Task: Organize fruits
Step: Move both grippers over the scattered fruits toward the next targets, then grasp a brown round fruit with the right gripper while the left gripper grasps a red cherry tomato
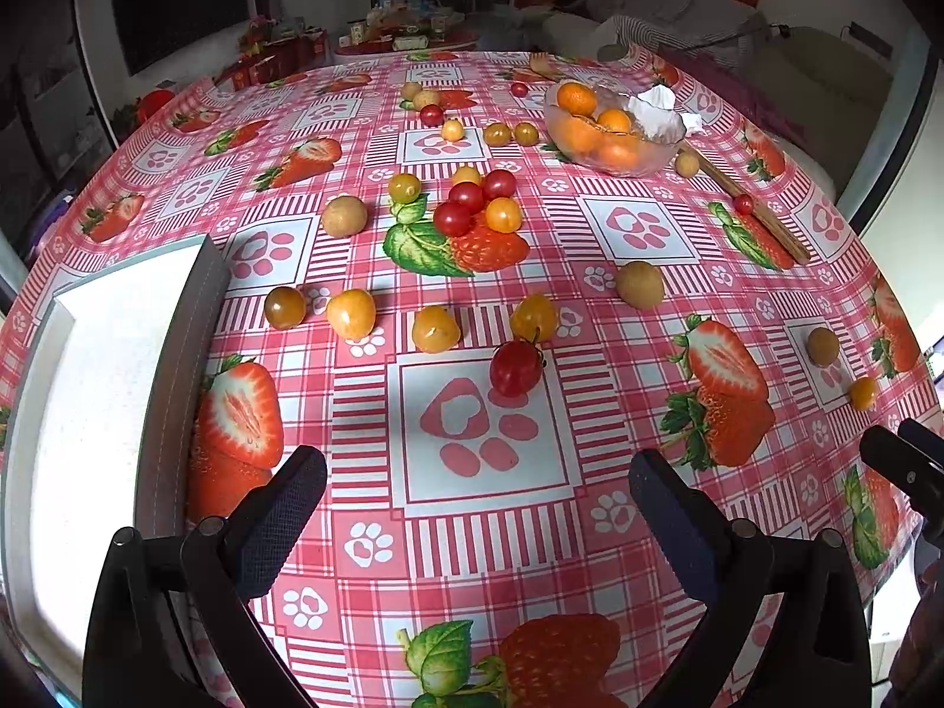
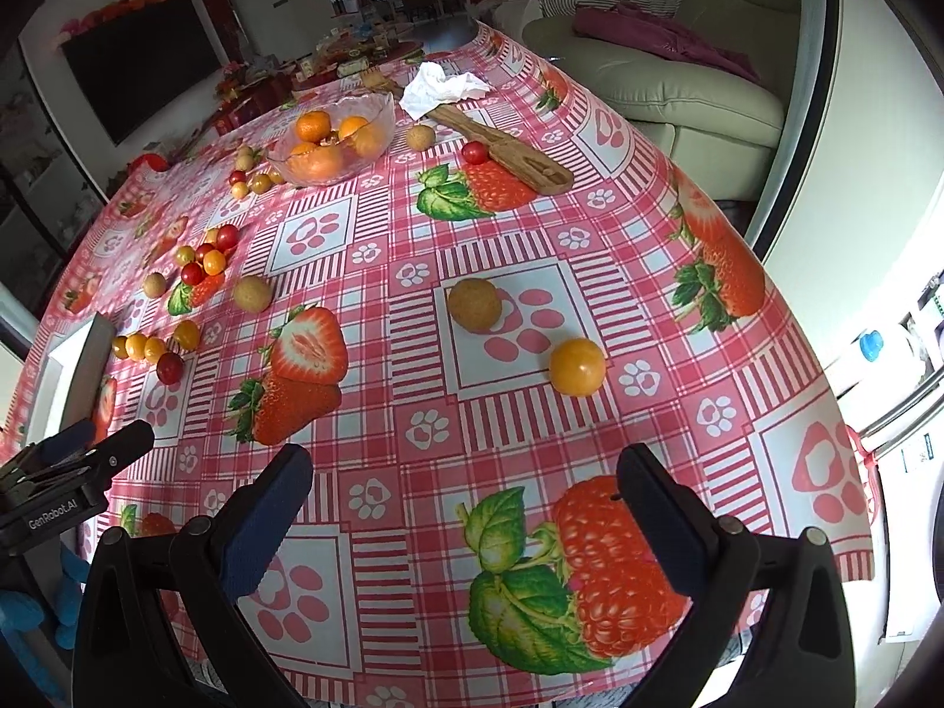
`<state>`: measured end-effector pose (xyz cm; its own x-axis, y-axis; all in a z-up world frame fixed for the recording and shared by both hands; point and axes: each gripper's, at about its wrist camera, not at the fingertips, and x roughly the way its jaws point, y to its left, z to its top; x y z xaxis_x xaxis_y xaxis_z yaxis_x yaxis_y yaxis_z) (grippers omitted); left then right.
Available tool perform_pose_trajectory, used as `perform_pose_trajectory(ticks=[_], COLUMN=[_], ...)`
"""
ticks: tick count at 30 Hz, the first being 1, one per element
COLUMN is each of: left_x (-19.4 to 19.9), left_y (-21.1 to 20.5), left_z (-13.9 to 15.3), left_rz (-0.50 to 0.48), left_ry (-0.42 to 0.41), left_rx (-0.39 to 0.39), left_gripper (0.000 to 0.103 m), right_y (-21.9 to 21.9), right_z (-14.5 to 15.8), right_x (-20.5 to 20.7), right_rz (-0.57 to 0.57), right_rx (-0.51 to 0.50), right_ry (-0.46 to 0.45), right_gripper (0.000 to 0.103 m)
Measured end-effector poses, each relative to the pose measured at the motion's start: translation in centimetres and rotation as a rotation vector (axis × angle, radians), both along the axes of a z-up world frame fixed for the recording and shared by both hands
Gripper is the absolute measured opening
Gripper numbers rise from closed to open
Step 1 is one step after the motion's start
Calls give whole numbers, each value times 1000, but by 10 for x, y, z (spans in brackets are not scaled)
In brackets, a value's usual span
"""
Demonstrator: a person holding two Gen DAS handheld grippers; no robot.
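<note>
Hovering both grippers, jaws spread and empty: left gripper [image 1: 478, 501] faces the red cherry tomato [image 1: 516, 367] at frame centre, right gripper [image 2: 466, 507] the yellow cherry tomato [image 2: 577, 367]. I'd straddle each squarely and close gently; they'll roll.

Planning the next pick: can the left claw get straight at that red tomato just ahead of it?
Probably yes. The left claw is open, and only bare tablecloth lies between it and the red tomato.
</note>
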<state>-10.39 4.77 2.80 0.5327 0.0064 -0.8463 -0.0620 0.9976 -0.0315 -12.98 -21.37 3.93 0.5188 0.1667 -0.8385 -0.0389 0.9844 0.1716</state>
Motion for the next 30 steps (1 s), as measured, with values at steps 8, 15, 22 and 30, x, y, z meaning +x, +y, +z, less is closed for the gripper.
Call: perform_pose_trajectory(ticks=[8,15,22,30], left_x=[24,37,39,37], left_y=[-13,-20,-21,-8], left_z=[-10,-19,-17,-13], left_rz=[-27,-39,-46,-62], left_ry=[-2,25,2,-13], left_rx=[10,-11,2,-96], left_gripper=[103,87,62,22], right_y=[6,15,19,21], right_z=[11,-7,-25,-21], right_x=[39,69,79,72], right_rz=[72,118,127,129], right_rx=[-38,-77,-94,-70], right_ry=[-45,-8,36,19], right_gripper=[103,95,75,28])
